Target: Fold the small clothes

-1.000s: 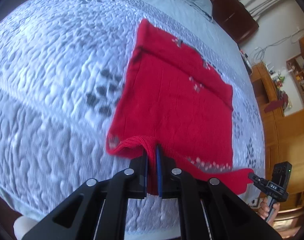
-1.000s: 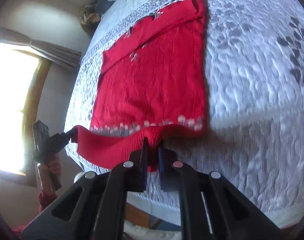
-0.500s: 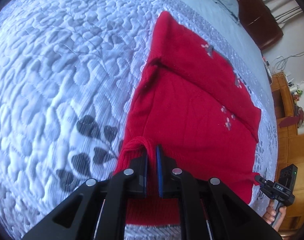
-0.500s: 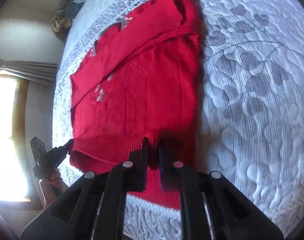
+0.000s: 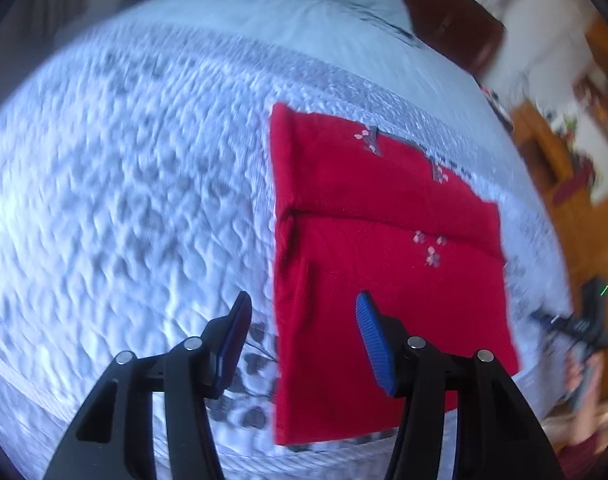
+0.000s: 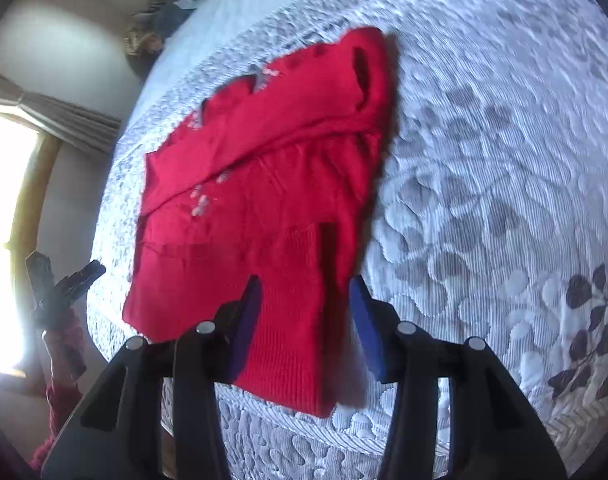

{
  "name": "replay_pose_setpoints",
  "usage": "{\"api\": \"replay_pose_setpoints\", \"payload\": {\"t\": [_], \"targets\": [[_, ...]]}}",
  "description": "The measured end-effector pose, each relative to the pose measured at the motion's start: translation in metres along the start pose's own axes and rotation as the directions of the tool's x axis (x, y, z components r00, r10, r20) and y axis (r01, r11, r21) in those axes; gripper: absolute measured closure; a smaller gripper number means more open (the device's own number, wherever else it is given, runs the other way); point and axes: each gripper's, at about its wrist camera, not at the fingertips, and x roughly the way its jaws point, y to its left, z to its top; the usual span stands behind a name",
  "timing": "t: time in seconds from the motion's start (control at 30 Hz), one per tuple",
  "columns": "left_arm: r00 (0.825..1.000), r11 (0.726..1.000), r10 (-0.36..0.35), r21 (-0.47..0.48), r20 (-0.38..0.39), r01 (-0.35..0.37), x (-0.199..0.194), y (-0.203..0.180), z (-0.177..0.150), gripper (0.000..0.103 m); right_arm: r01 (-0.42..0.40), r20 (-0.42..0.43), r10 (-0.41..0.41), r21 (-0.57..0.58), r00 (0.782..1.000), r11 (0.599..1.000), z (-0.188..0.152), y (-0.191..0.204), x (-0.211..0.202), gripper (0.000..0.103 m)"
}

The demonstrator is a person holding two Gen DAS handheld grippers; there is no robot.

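A red knitted sweater [image 5: 384, 264] is lying flat on a white quilted bedspread [image 5: 124, 200], already folded into a compact block with a band doubled across its far end. Both hand-held tools are hovering over its near edge with jaws spread wide and nothing between them. The left gripper [image 5: 302, 344] is straddling the garment's left border — one blue pad over bare quilt, the other over red knit — while the right gripper [image 6: 306, 324] is bracketing the right border, ribbed knit showing between its fingers. The sweater is stretching directly ahead of both tools, its long axis running away from them toward the pillow end of the bed; neither hand is looking clearly nearer, each sitting at its own corner. Any further fold would probably carry the near edge forward along that axis. No brand, label or legible writing is showing — only small pale flower motifs [image 5: 428, 248] on the knit.
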Motion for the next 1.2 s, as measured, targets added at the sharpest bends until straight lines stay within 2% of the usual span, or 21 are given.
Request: {"api": "replay_pose_setpoints", "payload": {"t": [0.07,0.23,0.4,0.53,0.7,0.73,0.77,0.8,0.87,0.9,1.03,1.2], "targets": [[1.000,0.995,0.024,0.095,0.000,-0.024,0.006,-0.012,-0.001,0.048,-0.013,0.012,0.013,-0.047,1.000,0.999,0.002,0.007,-0.004,0.055],[1.000,0.978,0.006,0.207,-0.030,0.000,0.033,-0.035,-0.003,0.048,0.002,-0.041,-0.006,-0.095,0.999,0.995,0.010,0.013,0.019,0.055],[0.998,0.963,0.004,0.269,-0.055,0.011,0.061,-0.051,0.003,0.048,-0.006,-0.095,-0.004,-0.103,0.995,0.995,0.026,0.015,0.047,0.055],[0.997,0.948,0.009,0.318,-0.081,0.018,0.081,-0.059,0.008,0.048,0.022,-0.134,-0.040,-0.132,0.990,0.991,0.035,0.017,0.067,0.050],[0.992,0.943,0.019,0.333,-0.123,0.024,0.102,-0.056,0.006,0.050,0.059,-0.168,-0.092,-0.192,0.982,0.980,0.036,0.023,0.087,0.052],[0.993,0.940,0.021,0.341,-0.116,0.020,0.102,-0.056,0.004,0.052,0.075,-0.158,-0.114,-0.233,0.981,0.970,0.033,0.028,0.087,0.067],[0.994,0.937,0.024,0.348,-0.107,0.015,0.101,-0.056,0.002,0.062,0.082,-0.154,-0.125,-0.256,0.980,0.963,0.032,0.031,0.087,0.090],[0.995,0.934,0.027,0.358,-0.095,0.009,0.099,-0.056,0.000,0.069,0.082,-0.155,-0.129,-0.283,0.979,0.956,0.029,0.034,0.087,0.093],[0.996,0.934,0.019,0.356,-0.091,0.015,0.095,-0.054,-0.002,0.093,0.067,-0.132,-0.115,-0.323,0.985,0.944,0.025,0.039,0.080,0.094],[0.996,0.940,0.008,0.341,-0.088,0.023,0.091,-0.051,-0.003,0.097,0.058,-0.120,-0.103,-0.332,0.987,0.942,0.024,0.041,0.076,0.094],[0.998,0.945,-0.044,0.321,-0.045,0.057,0.069,-0.046,-0.008,0.100,-0.006,-0.064,-0.015,-0.318,0.998,0.948,0.020,0.041,0.050,0.094],[0.997,0.940,-0.072,0.334,-0.020,0.074,0.056,-0.044,-0.019,0.100,-0.020,-0.038,0.008,-0.316,0.999,0.949,0.013,0.039,0.037,0.094]]}}
